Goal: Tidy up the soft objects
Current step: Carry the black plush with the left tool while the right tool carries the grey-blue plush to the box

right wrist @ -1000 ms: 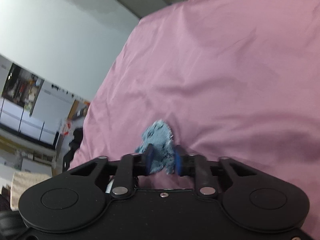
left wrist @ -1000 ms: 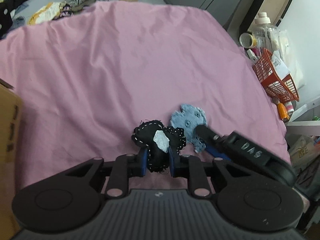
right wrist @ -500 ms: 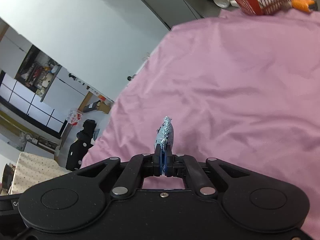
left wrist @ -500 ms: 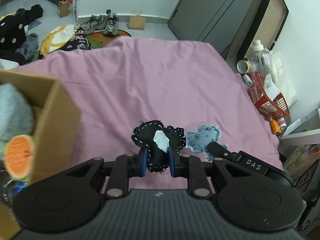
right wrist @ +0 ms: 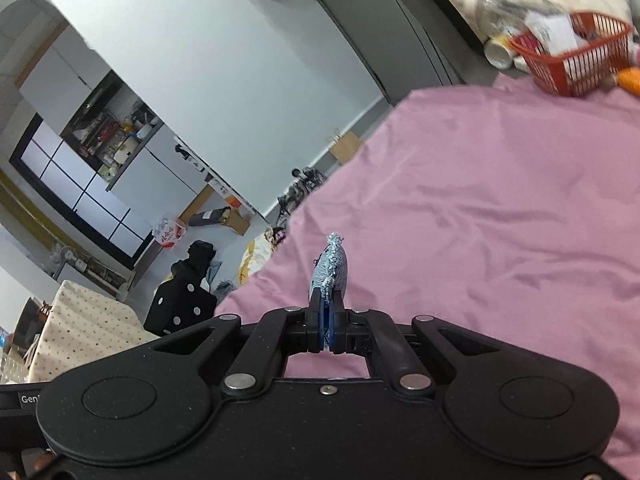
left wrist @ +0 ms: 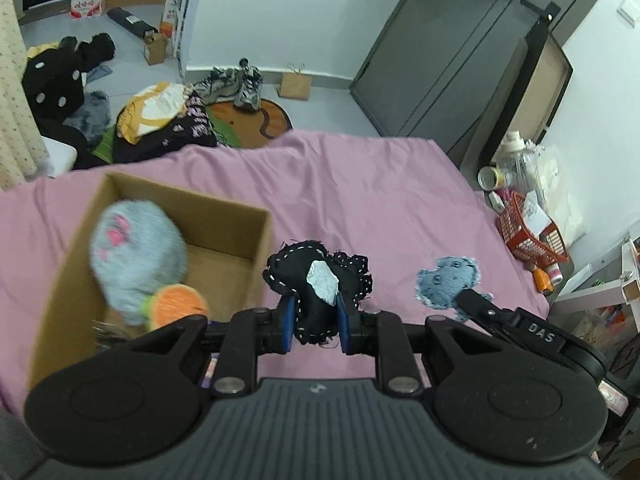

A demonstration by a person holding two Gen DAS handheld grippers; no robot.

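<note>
A cardboard box (left wrist: pixel 256 240) stood open on the pink sheet (left wrist: pixel 380 200), to the left of the left gripper (left wrist: pixel 316 320). Inside it lay a grey plush toy (left wrist: pixel 136 256) with pink markings, blurred in the picture, and against its lower end an orange, round-faced soft piece (left wrist: pixel 176 304) with a green rim. The far part of the box floor was bare cardboard.

The left gripper was clamped on a black fabric toy (left wrist: pixel 316 280) edged with white stitching and carrying a pale patch; the toy was lifted above the sheet, just beside the box's right wall. To its right the right gripper (right wrist: pixel 326 328) was pinched tight on a blue denim toy (left wrist: pixel 446 282), held by one edge so that from the right wrist view it showed only as a thin upright sliver (right wrist: pixel 330 268). Both toys hung clear of the bed, near each other but not touching.

The pink sheet was wrinkled. Past its right edge a red basket (left wrist: pixel 524 236) stood crowded with packets and bottles, with a can and a plastic bottle just behind it. Beyond the foot of the bed the floor was strewn with clothes (left wrist: pixel 160 120), a pair of sneakers (left wrist: pixel 236 80) on a round mat, a brown paper bag (left wrist: pixel 294 84) against the white wall, and a dark grey wardrobe (left wrist: pixel 440 60) at the right.
</note>
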